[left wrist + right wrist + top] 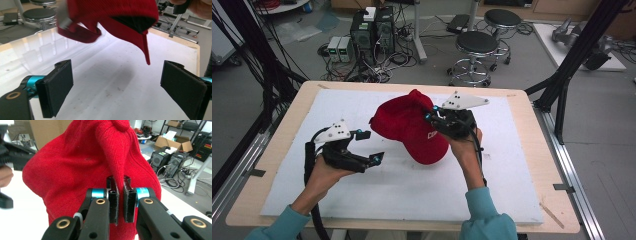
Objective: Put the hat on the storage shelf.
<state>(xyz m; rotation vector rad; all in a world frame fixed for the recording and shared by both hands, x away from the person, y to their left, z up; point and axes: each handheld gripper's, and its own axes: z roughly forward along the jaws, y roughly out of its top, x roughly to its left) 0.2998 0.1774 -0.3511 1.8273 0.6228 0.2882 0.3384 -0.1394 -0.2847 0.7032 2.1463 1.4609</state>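
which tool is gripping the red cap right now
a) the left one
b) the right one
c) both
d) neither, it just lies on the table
b: in the right gripper view the right tool has its jaws shut on a pinched fold of the red cap, while in the left gripper view the left tool stands wide open below the cap with nothing between its pads.

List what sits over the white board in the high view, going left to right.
left tool → red cap → right tool, which pinches the cap's fabric
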